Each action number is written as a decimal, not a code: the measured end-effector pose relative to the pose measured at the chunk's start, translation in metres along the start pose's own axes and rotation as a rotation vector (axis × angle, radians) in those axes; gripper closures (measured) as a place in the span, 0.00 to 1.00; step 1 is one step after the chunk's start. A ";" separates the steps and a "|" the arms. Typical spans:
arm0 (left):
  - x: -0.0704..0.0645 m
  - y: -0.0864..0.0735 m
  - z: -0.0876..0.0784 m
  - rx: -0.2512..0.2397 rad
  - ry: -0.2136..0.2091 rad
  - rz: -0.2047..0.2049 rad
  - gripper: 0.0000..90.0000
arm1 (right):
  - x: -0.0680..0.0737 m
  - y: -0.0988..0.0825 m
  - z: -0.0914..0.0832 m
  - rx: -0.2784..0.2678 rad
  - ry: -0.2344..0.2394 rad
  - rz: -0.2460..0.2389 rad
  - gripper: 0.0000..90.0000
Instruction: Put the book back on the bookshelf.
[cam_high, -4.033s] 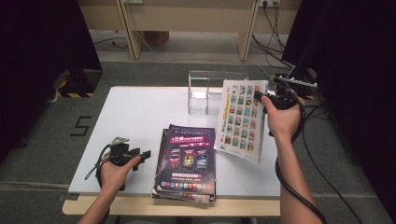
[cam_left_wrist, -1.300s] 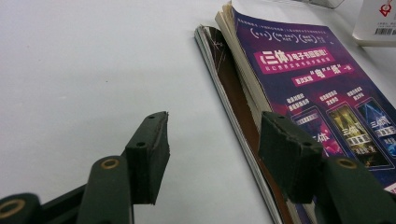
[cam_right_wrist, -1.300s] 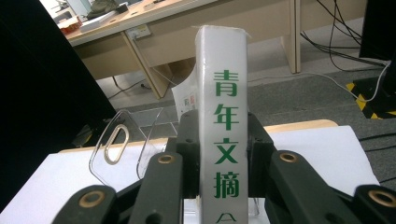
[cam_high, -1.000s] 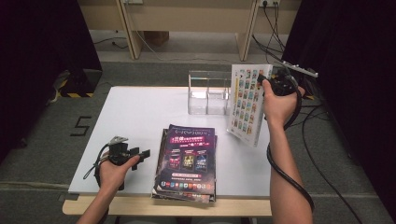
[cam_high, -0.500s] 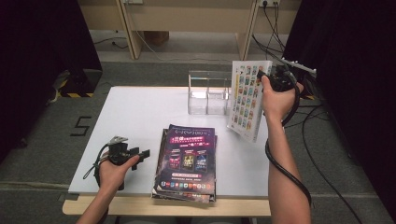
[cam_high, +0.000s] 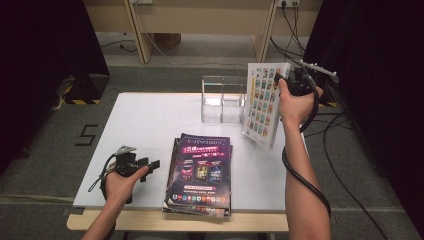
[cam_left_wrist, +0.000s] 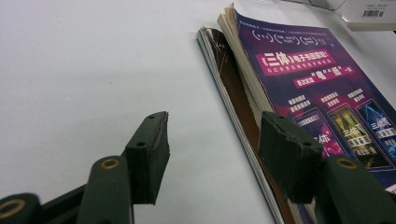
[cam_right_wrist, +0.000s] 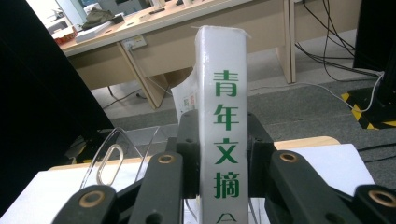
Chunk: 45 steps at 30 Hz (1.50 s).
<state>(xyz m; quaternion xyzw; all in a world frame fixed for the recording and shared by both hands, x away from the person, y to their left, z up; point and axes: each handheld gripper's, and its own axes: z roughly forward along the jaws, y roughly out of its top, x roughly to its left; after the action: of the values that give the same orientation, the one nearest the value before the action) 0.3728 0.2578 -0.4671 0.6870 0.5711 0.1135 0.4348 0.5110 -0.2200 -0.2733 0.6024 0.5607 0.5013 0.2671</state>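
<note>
My right gripper (cam_high: 282, 82) is shut on the spine of a white book (cam_high: 263, 103) with a grid of small colourful pictures on its cover, held upright above the table's far right, beside a clear acrylic holder (cam_high: 223, 98). In the right gripper view the white spine (cam_right_wrist: 221, 135) with green characters stands clamped between both pads, and the holder (cam_right_wrist: 122, 154) lies below to the left. A stack of purple-covered magazines (cam_high: 201, 172) lies at the table's front centre. My left gripper (cam_high: 152, 166) rests open on the table just left of that stack (cam_left_wrist: 299, 98), nothing between its pads.
The white table (cam_high: 145, 120) has bare room on its left half. Cables (cam_high: 345, 150) trail on the floor to the right. A wooden desk frame (cam_high: 200, 20) stands behind the table, and black curtains hang on both sides.
My right hand has lifted the white book from a slanted pose near the table to upright and carried it slightly back toward the holder. The left gripper has stayed still.
</note>
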 end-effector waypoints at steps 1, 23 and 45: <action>0.000 0.000 0.000 0.002 0.001 0.001 0.47 | 0.000 0.000 0.000 -0.002 0.000 -0.001 0.82; 0.002 0.000 0.001 0.003 0.000 -0.004 0.47 | 0.003 0.007 0.008 -0.017 -0.002 -0.009 0.82; 0.003 -0.001 0.001 0.008 0.003 -0.003 0.47 | 0.004 0.012 0.016 -0.031 -0.003 -0.014 0.82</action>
<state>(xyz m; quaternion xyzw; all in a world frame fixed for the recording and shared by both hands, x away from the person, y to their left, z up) 0.3744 0.2601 -0.4695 0.6878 0.5732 0.1115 0.4312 0.5292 -0.2147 -0.2671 0.5949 0.5567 0.5073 0.2807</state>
